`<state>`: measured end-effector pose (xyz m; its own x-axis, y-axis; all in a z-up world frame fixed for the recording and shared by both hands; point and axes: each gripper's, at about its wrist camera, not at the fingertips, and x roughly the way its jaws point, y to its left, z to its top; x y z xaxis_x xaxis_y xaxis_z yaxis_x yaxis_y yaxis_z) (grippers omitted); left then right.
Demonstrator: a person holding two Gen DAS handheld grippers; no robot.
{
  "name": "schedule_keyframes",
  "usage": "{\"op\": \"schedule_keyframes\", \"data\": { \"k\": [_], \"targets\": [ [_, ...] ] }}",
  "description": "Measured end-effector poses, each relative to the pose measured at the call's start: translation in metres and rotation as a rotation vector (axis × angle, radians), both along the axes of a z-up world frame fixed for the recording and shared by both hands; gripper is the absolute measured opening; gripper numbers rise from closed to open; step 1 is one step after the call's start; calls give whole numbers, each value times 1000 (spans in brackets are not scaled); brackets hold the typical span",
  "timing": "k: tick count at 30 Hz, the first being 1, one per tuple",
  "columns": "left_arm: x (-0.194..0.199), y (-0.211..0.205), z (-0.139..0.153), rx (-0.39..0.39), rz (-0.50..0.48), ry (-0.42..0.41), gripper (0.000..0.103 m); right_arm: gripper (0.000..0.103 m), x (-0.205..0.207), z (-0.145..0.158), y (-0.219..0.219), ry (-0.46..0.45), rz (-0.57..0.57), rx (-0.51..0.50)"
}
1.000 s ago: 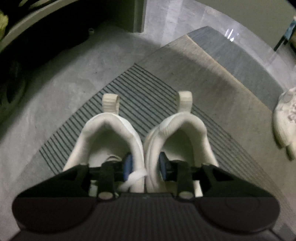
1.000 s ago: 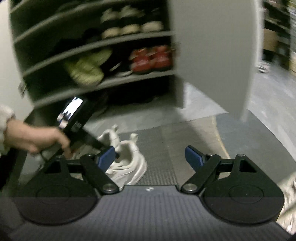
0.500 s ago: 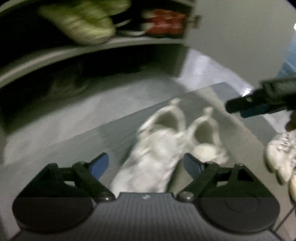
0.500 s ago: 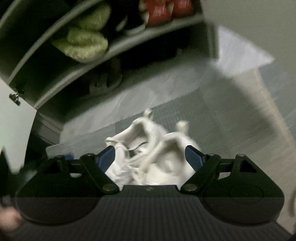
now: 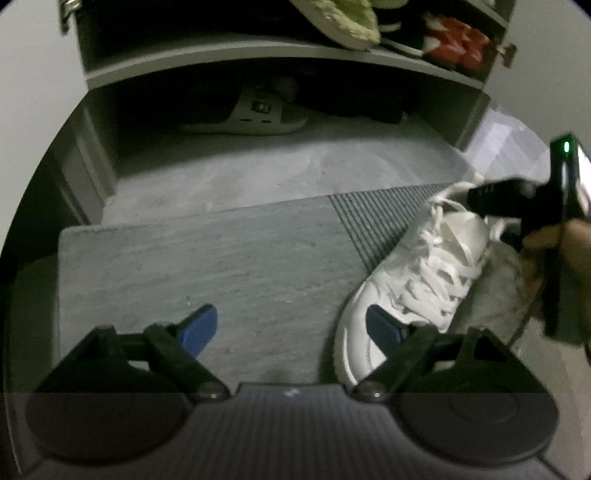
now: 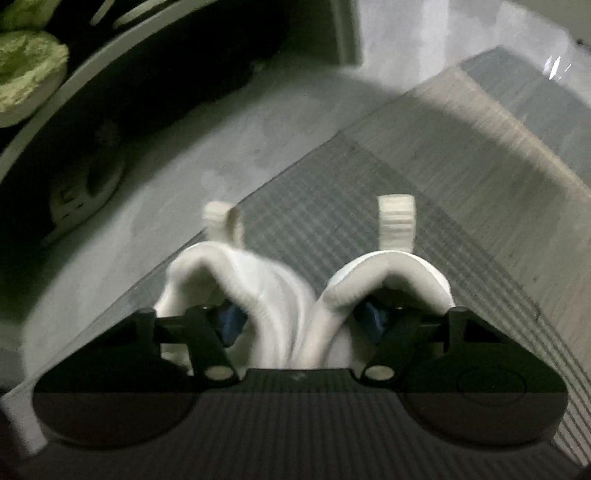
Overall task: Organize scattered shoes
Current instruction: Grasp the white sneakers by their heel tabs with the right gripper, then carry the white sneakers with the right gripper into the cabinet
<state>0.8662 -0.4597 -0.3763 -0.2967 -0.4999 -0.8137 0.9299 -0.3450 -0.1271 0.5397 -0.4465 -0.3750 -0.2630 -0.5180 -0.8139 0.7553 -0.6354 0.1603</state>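
A pair of white sneakers (image 5: 424, 266) stands on the grey floor mat (image 5: 221, 258), in front of the shoe cabinet. My left gripper (image 5: 291, 325) is open over bare mat, with its right finger in front of the nearer sneaker's toe and nothing between the fingers. In the right wrist view, my right gripper (image 6: 303, 319) has one blue pad inside the left sneaker (image 6: 266, 288) and one inside the right sneaker (image 6: 391, 269). Its jaws are closing around the two inner collars; a slit still shows between the shoes. A hand (image 5: 565, 251) holds it.
The cabinet's lowest shelf board (image 5: 258, 55) spans the top, with green slippers (image 5: 340, 14) and red shoes (image 5: 454, 40) on it. A grey sandal (image 5: 251, 114) lies in the dark bay beneath. The ribbed mat strip (image 6: 332, 206) runs under the sneakers' heels.
My left gripper let go of the sneaker pair, opened wide and swung away to the left. My right gripper came down onto the pair, put a finger into each shoe, and its jaws narrowed.
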Motion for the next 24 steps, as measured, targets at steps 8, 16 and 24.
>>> {"op": "schedule_keyframes", "data": {
  "k": [8,16,24],
  "targets": [
    [16,2,5,-59,52,-2,89,49,28,18,46,75,40,-238],
    [24,10,16,-164,89,11,89,46,74,92,86,271,187,-546],
    [23,10,32,-273,133,26,91,44,87,194,81,413,360,-826]
  ]
}}
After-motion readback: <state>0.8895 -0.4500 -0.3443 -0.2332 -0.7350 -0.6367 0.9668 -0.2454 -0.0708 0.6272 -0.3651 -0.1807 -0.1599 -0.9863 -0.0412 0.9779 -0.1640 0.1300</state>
